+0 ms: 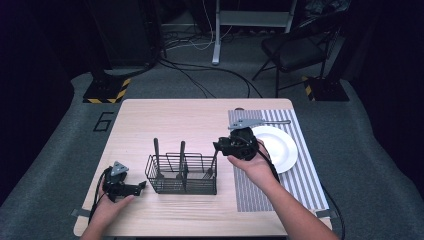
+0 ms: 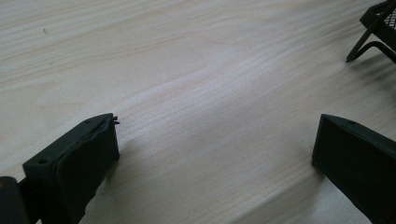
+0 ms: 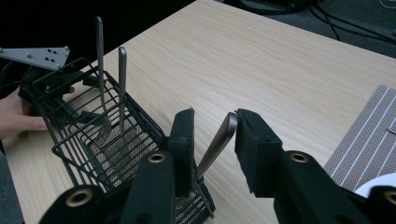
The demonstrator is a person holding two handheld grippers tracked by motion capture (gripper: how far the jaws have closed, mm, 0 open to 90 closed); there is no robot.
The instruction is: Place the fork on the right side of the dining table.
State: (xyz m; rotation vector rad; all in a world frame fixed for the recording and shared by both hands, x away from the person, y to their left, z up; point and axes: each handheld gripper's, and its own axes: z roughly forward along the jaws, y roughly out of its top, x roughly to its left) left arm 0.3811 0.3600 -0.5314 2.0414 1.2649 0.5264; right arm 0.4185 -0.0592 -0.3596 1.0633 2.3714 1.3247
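Right gripper [image 3: 212, 133] hangs over the near end of the wire basket [image 1: 182, 175], jaws part-spread around a leaning utensil handle [image 3: 215, 144]: the handle touches the right jaw, with a gap at the left jaw. Beyond it two more handles [image 3: 120, 84] stand upright. A "6" [image 1: 103, 121] is marked on the floor. Left gripper [image 1: 131, 189] rests spread wide on the table [image 2: 196, 93], beside the basket. Plate [image 1: 285, 150] and striped mat [image 1: 300, 180] lie behind the right gripper.

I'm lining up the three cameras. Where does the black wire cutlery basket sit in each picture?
High view: wire basket at table centre, between the hands.
Left gripper view: just its corner and foot, top right.
Right gripper view: lower left, beyond the right gripper.
Shared landmark: the pale wooden table.
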